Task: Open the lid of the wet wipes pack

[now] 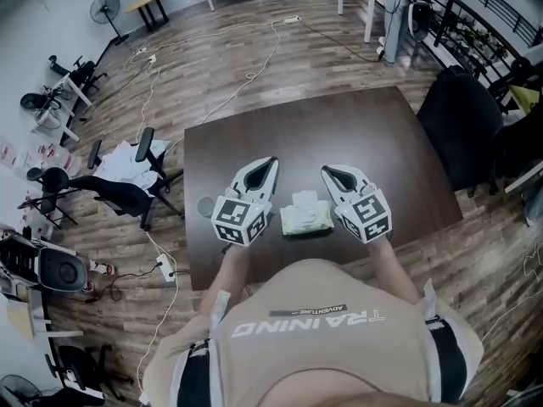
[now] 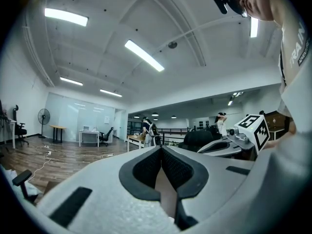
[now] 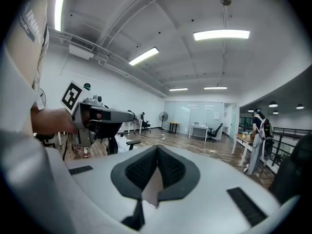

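Note:
A pale green and white wet wipes pack (image 1: 305, 216) lies flat on the dark brown table (image 1: 339, 134), near its front edge. My left gripper (image 1: 270, 163) hovers just left of the pack, pointing away from me, jaws shut with nothing between them. My right gripper (image 1: 327, 171) hovers just right of the pack, also shut and empty. Neither touches the pack. In the left gripper view the left gripper (image 2: 161, 149) shows its pads meeting at the tip. The right gripper view shows the right gripper (image 3: 157, 147) the same way. Neither gripper view shows the pack.
A small round grey object (image 1: 206, 206) sits on the table's left part. A black office chair (image 1: 127, 192) stands left of the table, and a dark chair (image 1: 462, 121) at its right. Cables and a power strip (image 1: 163, 267) lie on the wooden floor.

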The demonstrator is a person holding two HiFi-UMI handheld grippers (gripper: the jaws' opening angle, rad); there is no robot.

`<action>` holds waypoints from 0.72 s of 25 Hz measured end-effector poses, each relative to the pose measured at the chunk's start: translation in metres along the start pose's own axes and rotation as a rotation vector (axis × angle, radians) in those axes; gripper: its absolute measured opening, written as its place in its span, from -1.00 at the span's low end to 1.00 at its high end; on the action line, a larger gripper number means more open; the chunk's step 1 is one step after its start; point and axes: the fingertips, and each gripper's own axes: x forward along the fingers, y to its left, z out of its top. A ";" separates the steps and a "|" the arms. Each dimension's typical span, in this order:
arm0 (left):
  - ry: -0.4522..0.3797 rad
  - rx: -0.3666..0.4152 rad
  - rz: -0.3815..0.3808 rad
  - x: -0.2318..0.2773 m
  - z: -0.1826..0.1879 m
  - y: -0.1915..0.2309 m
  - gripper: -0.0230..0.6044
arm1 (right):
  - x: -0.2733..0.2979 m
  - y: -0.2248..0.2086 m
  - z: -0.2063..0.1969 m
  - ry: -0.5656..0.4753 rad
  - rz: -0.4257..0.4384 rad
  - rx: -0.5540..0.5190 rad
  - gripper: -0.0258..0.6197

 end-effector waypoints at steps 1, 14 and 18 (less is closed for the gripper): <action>0.004 0.000 -0.002 0.001 -0.001 -0.002 -0.90 | -0.001 -0.001 -0.002 0.000 0.003 0.010 -0.88; 0.053 -0.027 0.041 -0.011 -0.021 -0.010 -0.90 | -0.001 0.006 -0.023 0.033 0.071 0.035 -0.88; 0.048 -0.016 0.061 -0.022 -0.018 -0.004 -0.90 | 0.005 0.011 -0.021 0.042 0.090 0.023 -0.88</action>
